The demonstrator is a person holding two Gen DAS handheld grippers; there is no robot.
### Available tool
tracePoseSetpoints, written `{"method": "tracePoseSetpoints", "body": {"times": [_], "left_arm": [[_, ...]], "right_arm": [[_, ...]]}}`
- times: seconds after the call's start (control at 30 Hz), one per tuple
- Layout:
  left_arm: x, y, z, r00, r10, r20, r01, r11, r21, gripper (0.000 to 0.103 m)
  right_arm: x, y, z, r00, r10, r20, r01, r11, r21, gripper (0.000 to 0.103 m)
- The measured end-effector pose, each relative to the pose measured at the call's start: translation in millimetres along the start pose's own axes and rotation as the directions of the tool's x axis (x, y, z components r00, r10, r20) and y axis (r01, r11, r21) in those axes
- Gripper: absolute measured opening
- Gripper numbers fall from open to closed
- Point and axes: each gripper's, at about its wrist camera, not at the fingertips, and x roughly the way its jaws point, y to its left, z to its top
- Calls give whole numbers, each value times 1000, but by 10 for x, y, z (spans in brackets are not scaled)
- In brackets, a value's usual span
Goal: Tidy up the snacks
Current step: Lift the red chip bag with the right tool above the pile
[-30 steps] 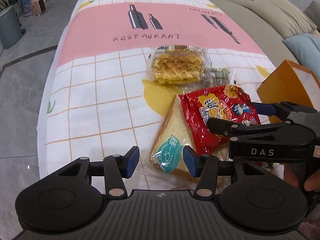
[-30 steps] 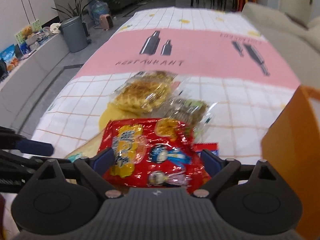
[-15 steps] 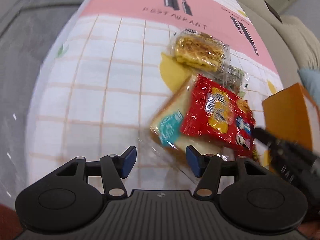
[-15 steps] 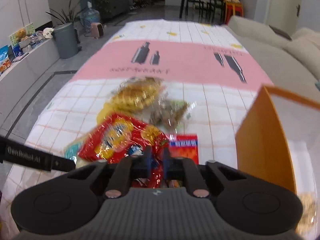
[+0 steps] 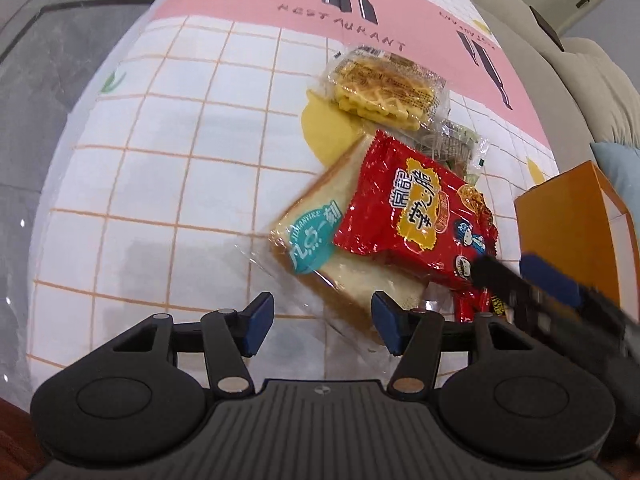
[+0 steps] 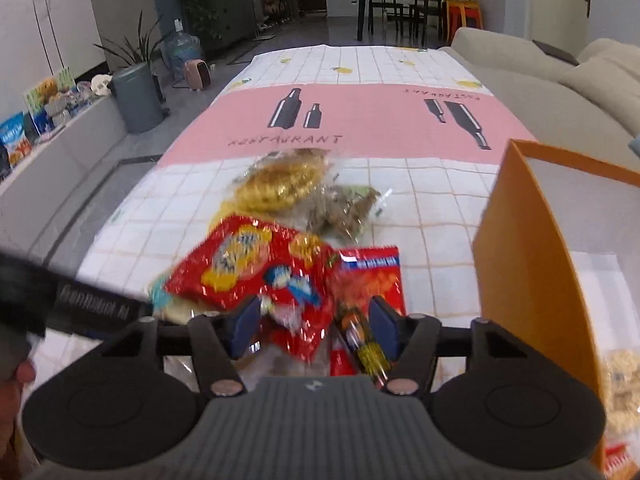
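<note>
Both hand-held grippers wide apart, right one point(image 6: 314, 326) over red snack bag point(image 6: 256, 268); right view alone: box's point(image 6: 528, 264) inside.

Even indoor light, soft and diffuse; shadows faint under the packets. Left wrist view sharp at centre: print on the glossy red foil snack bag point(image 5: 416, 212) legible, small glare specks on the clear-wrapped sliced bread packet point(image 5: 320, 248). The right gripper point(image 5: 532, 280) crossing at right is motion-smeared. Right wrist view softer overall (the red foil bag point(image 6: 256, 268) streaked, highlights sparkling). Strong fisheye bending: the checked white-and-pink tablecloth point(image 5: 180, 168) bulges, corners vignetted black. Background room brighter near the white wall panels.
</note>
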Motion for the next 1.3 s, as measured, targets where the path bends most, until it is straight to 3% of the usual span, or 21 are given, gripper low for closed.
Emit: {"method": "tracePoseSetpoints", "body": {"times": [0.1,0.23,0.37,0.47,0.5,0.57,0.6,0.67,0.73,0.87,0.93,1.03,1.13,1.2,1.3], "left_arm": [[2,-18,3,1000,16,5,-16,1000,16,65],[25,-22,-9,1000,-2,-2,3,1000,27,63],[77,35,-13,999,-46,-22,46,999,-25,63],[116,42,-15,997,-71,-33,69,997,-40,64],[127,34,-14,997,-71,-35,70,997,-39,65],[133,4,-13,997,-67,-31,66,997,-28,66],[136,-7,-13,997,-65,-30,65,998,-24,66],[144,-21,-13,997,-67,-28,67,998,-21,68],[149,-31,-13,997,-69,-26,69,997,-19,71],[182,-87,-6,997,-81,-15,81,996,-22,87],[199,-139,-9,997,-72,-1,72,997,-20,87],[207,-263,-38,1000,-14,20,13,999,33,77],[174,-279,-65,999,-20,35,18,999,44,57],[128,-264,-58,999,-14,53,12,999,40,31],[23,-275,-56,997,-2,79,-2,999,51,9]], "right_arm": [[161,-69,118,999,41,7,-41,997,68,79],[436,-116,230,992,122,-39,-115,981,156,82],[612,-122,230,986,157,-53,-144,969,199,84],[616,-68,214,986,159,-46,-149,975,165,79],[608,-61,212,986,159,-42,-151,976,156,65],[553,-49,214,981,192,-37,-184,971,151,58],[517,-33,211,982,183,-37,-176,974,139,45],[389,-27,211,982,191,-11,-188,974,127,34],[257,-46,205,985,171,4,-170,977,126,33],[-91,-120,107,995,71,72,-77,993,91,27],[-187,-183,35,997,18,75,-26,995,99,27],[-260,-253,-79,998,-25,64,18,995,103,27],[-293,-314,-123,998,-38,55,31,993,116,27],[-311,-335,-137,998,-49,47,43,992,117,26],[-362,-323,-172,997,-55,50,50,993,107,26]]}}
